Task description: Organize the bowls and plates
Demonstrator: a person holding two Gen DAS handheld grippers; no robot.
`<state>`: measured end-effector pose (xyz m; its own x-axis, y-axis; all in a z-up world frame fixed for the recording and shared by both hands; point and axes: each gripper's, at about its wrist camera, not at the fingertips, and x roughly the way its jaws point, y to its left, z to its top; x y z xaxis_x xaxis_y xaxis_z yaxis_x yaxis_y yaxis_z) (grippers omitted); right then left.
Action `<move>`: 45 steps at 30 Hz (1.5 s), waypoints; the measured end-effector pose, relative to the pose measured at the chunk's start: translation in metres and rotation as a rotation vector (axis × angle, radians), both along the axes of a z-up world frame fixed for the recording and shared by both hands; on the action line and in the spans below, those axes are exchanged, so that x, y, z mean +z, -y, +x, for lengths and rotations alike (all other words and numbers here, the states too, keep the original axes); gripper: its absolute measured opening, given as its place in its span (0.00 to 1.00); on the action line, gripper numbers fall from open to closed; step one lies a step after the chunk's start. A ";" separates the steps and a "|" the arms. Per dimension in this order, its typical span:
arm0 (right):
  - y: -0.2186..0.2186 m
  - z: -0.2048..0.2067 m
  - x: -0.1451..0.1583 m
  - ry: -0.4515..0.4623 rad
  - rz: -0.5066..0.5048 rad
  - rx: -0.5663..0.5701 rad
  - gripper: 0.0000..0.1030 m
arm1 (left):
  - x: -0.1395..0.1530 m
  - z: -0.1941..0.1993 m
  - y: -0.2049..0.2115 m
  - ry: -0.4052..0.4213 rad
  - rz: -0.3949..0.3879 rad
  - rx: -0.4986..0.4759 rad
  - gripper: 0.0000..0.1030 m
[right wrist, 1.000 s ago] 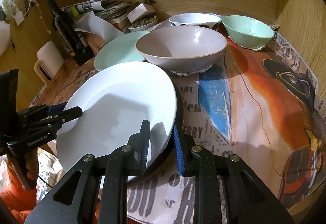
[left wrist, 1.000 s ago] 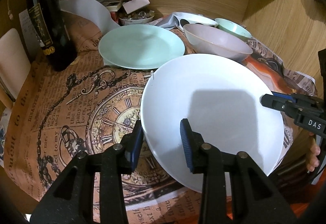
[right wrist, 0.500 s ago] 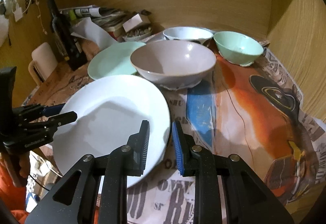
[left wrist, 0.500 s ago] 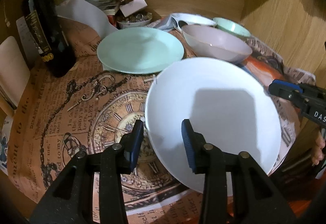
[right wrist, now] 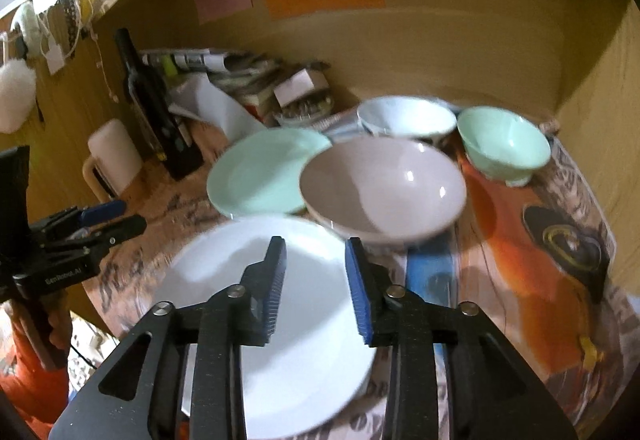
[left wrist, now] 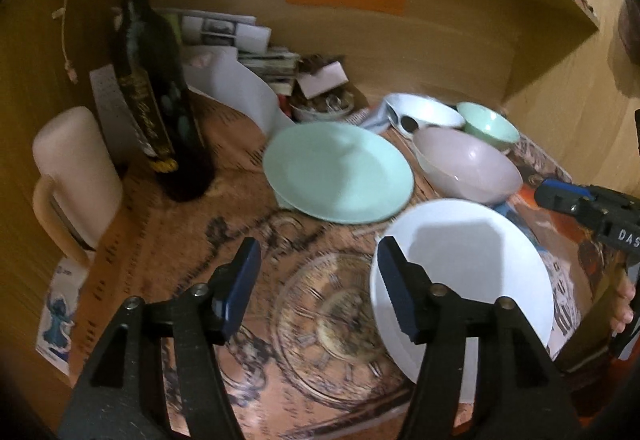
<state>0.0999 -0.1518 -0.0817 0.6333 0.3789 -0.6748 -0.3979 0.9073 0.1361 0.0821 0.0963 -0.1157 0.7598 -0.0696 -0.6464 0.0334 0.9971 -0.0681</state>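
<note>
Left wrist view: the bench (left wrist: 168,224) carries a white plate (left wrist: 472,264) near its front edge, a green plate (left wrist: 340,172) just behind, then a pink bowl (left wrist: 468,168). Both the left hand-held gripper (left wrist: 316,280) and right hand-held gripper (right wrist: 316,272) are opening, nothing between their jaws. Risk: the white plate's rim seems to overhang; a nudge could tip it off.
</note>
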 end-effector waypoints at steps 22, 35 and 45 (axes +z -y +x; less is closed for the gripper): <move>-0.067 0.112 0.019 -0.012 -0.089 0.052 0.40 | 0.011 0.081 -0.039 -0.012 -0.048 0.031 0.61; -0.094 0.184 -0.024 -0.191 -0.219 0.142 0.40 | -0.035 0.139 -0.049 -0.202 -0.090 0.039 0.61; -0.109 0.221 -0.058 -0.328 -0.308 0.191 0.40 | -0.055 0.151 -0.049 -0.255 -0.119 0.011 0.61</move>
<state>0.3208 -0.0431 -0.1399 0.3076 0.2194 -0.9259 -0.5422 0.8401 0.0190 0.2327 0.1451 -0.1703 0.5749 -0.1492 -0.8045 -0.0104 0.9818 -0.1895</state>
